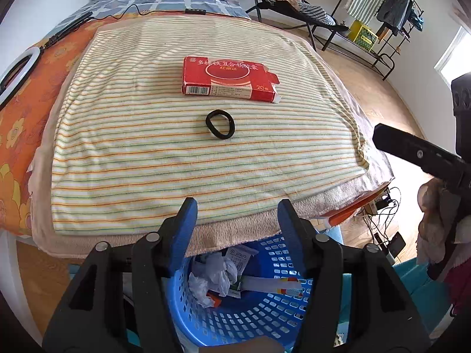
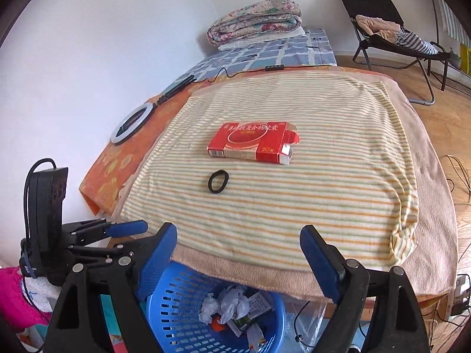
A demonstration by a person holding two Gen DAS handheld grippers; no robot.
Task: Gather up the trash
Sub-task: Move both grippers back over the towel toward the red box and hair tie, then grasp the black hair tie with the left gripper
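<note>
— Over the blue basket [image 1: 250, 317] both my grippers hang empty: left gripper [image 1: 235, 220] spread, right gripper [image 2: 238, 247] spread wider. Crumpled wrappers [image 2: 223, 303] already lie inside.

— What's left on the bed?

— Red carton [image 2: 250, 141] mid-way up the striped towel [image 2: 323, 206], black hair tie [image 2: 218, 181] just nearer me. I'd say the carton goes next: come in across its narrow width, one end flap stands open, so squeeze gently.

— Any difference between views?

— My right camera shows that open end's white inside and a ring light [image 2: 132, 123] by the wall; my left shows the clothes rack [image 1: 391, 14].
</note>
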